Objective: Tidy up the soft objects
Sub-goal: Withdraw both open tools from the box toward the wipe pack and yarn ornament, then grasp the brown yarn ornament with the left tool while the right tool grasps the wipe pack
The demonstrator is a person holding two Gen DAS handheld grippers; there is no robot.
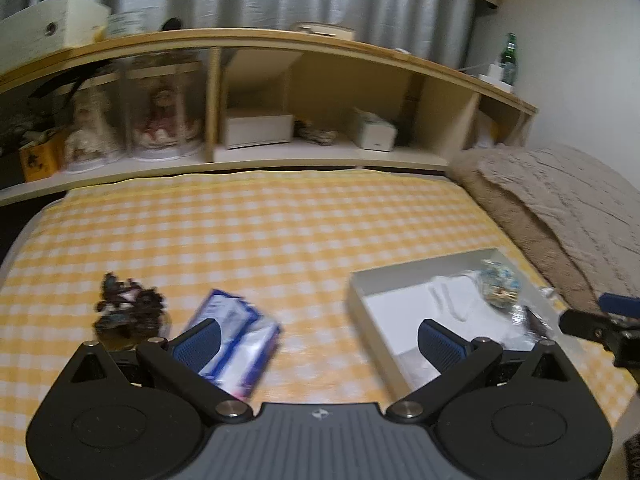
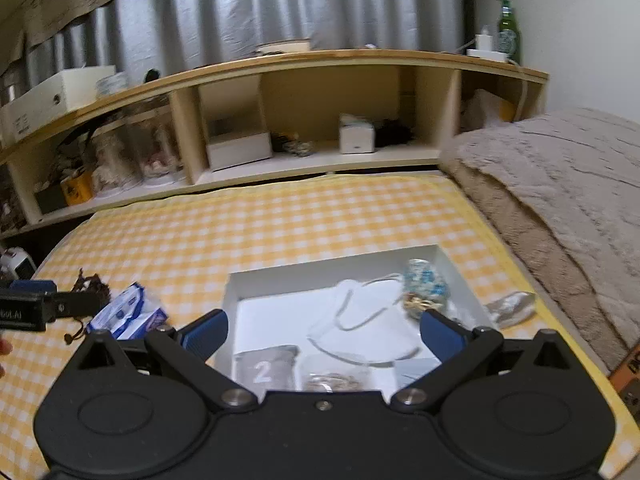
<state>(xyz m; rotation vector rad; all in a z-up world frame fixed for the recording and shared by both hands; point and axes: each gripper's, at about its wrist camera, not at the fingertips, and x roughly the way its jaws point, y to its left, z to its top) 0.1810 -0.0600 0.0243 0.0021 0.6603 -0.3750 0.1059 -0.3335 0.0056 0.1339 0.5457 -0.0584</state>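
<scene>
Both grippers hang empty with fingers spread wide, the left gripper [image 1: 320,340] with the blue-and-white tissue pack [image 1: 236,338] under its left finger, ready to grab, the right gripper [image 2: 322,332] framing the white box [image 2: 340,264] that collects soft items.

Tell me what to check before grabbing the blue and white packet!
1. Left gripper jaws wide open: ok.
2. Blue and white packet lies free on the checked cloth: ok.
3. Packet centred between the jaws: not ok, it sits by one finger.
4. Dark tangled thing clear of the packet: ok.
5. White box has room: ok.
6. Right gripper empty: ok.
</scene>
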